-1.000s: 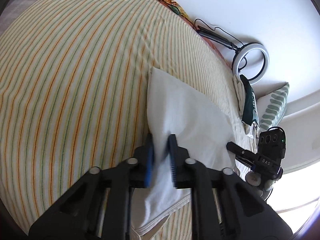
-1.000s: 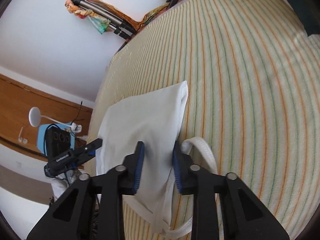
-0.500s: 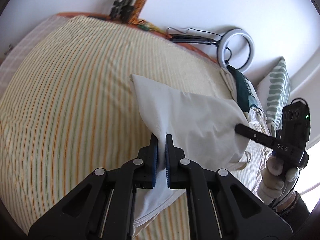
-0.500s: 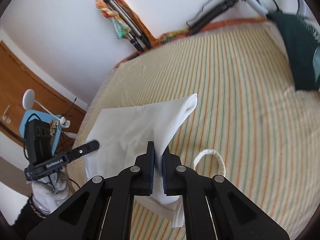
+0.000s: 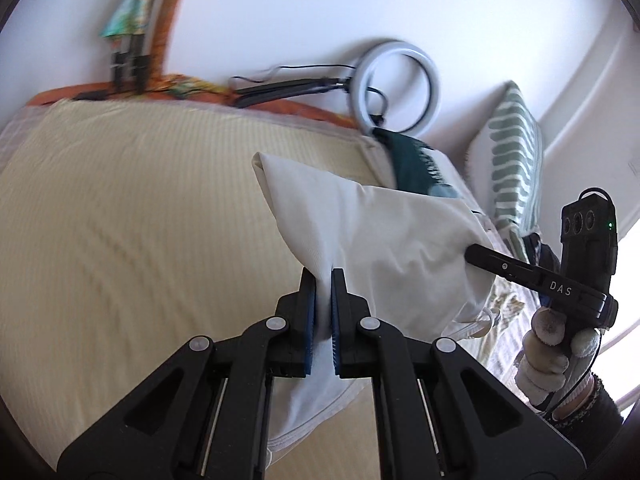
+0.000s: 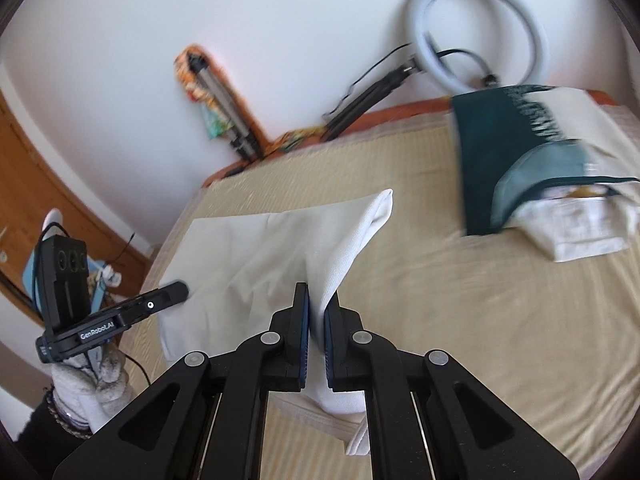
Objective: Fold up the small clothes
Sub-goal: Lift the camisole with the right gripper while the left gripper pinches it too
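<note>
A small white garment (image 5: 380, 240) hangs stretched between my two grippers above the striped bed (image 5: 140, 220). My left gripper (image 5: 324, 276) is shut on one edge of it. My right gripper (image 6: 317, 300) is shut on the opposite edge of the garment (image 6: 272, 248). In the left wrist view the right gripper (image 5: 472, 258) pokes into the cloth at the right. In the right wrist view the left gripper (image 6: 182, 290) grips the cloth at the left. The far folded end droops toward the bed.
A pile of folded clothes with a dark green piece on top (image 6: 520, 160) lies at the bed's far right. A ring light (image 5: 400, 88) and tripod (image 6: 224, 108) lean on the white wall. A green-patterned pillow (image 5: 516, 160) stands at the right.
Both grippers closed on the white garment and lifted it off the bed. The views tilted up toward the wall.
</note>
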`<move>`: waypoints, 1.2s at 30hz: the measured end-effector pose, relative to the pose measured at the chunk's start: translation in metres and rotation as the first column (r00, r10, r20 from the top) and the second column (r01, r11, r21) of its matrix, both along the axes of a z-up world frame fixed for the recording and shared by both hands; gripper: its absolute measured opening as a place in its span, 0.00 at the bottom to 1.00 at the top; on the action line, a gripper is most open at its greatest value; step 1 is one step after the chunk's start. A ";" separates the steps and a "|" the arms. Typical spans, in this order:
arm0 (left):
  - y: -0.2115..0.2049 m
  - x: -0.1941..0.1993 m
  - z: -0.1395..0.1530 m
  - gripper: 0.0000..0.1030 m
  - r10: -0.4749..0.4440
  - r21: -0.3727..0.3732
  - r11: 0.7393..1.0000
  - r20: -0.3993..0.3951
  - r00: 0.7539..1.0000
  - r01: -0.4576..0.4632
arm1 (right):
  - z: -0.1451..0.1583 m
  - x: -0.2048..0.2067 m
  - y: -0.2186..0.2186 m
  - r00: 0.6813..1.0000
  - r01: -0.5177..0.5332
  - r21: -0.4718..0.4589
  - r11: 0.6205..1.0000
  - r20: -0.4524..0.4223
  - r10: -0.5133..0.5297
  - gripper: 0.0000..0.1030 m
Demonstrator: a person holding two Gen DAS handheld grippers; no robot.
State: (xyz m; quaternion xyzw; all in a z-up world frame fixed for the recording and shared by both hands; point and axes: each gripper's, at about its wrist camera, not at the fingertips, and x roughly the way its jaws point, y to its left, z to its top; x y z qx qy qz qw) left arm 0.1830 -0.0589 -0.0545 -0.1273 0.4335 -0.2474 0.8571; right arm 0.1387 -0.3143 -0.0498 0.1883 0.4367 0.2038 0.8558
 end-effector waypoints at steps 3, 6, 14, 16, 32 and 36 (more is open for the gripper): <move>-0.032 0.011 0.003 0.04 -0.035 -0.006 0.999 0.010 0.999 0.035 | 0.007 -0.001 -0.032 0.999 0.040 -0.019 0.999 0.011 -0.040 0.05; -0.067 0.023 0.007 0.04 -0.069 0.000 0.998 0.026 0.997 0.069 | 0.016 0.002 -0.059 0.998 0.063 -0.052 0.997 0.031 -0.062 0.05; -0.157 0.059 0.015 0.04 -0.127 0.000 0.992 0.079 0.989 0.127 | 0.038 0.029 -0.135 0.987 0.148 -0.132 0.980 0.083 -0.138 0.05; -0.179 0.070 0.015 0.04 -0.132 -0.004 0.991 0.097 0.986 0.133 | 0.039 0.039 -0.148 0.984 0.166 -0.154 0.974 0.094 -0.152 0.05; -0.274 0.152 -0.010 0.04 -0.123 0.093 0.990 0.168 0.978 0.109 | 0.011 0.146 -0.222 0.976 0.194 -0.240 0.951 0.147 -0.162 0.05; -0.279 0.161 -0.021 0.04 -0.119 0.125 0.987 0.165 0.979 0.099 | -0.007 0.164 -0.230 0.977 0.195 -0.231 0.953 0.134 -0.167 0.04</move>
